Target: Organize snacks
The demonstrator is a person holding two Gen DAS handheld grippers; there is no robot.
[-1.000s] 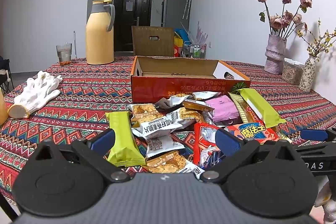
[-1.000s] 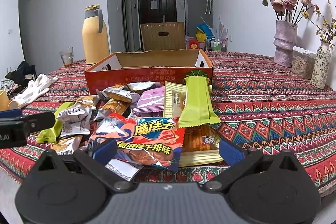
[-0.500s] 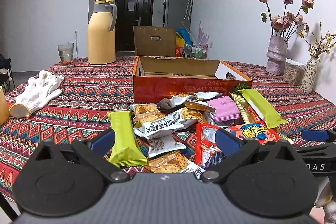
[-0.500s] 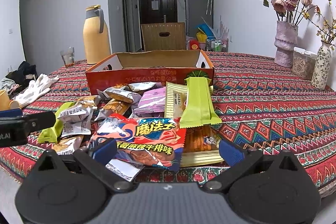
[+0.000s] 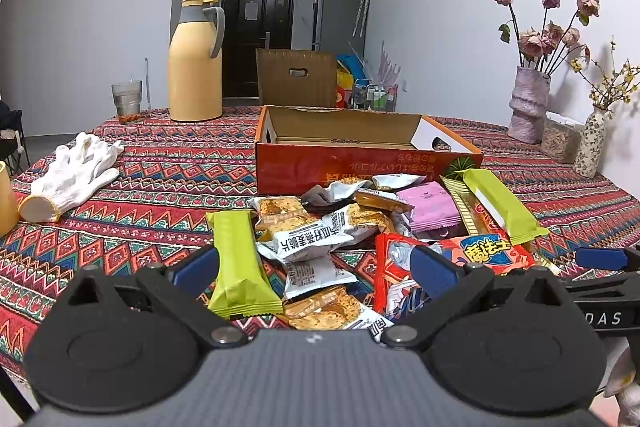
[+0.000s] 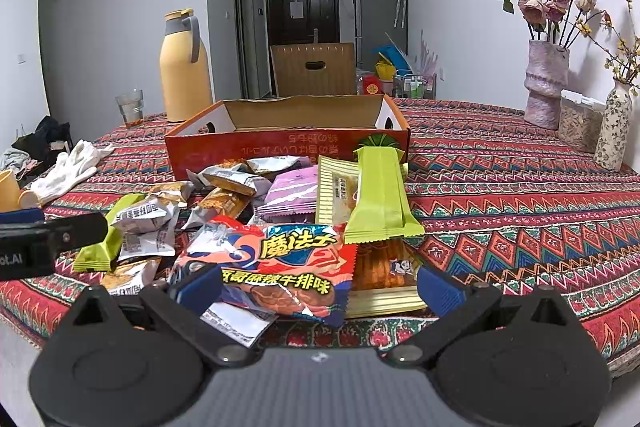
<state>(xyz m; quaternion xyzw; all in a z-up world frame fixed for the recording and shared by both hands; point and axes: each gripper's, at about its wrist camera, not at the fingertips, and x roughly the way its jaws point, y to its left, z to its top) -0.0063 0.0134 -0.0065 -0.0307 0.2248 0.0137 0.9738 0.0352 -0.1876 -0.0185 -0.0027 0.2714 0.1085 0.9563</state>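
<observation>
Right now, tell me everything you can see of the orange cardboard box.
The box is a shallow, open-topped cardboard tray, orange-red outside with printed characters that read upside down, plain brown inside. White end walls have hand-hole cutouts. It sits flat on the patterned tablecloth behind the snack pile; a few packets lie against its front wall. No snacks show inside.

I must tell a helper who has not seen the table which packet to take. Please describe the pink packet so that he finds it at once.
Start from the open orange cardboard box in the middle of the patterned tablecloth; a heap of snacks lies along its near side. The pink packet lies flat in that heap, just left of the long green bar. It is the only pale pink wrapper; the others are silver, green, gold or red.
</observation>
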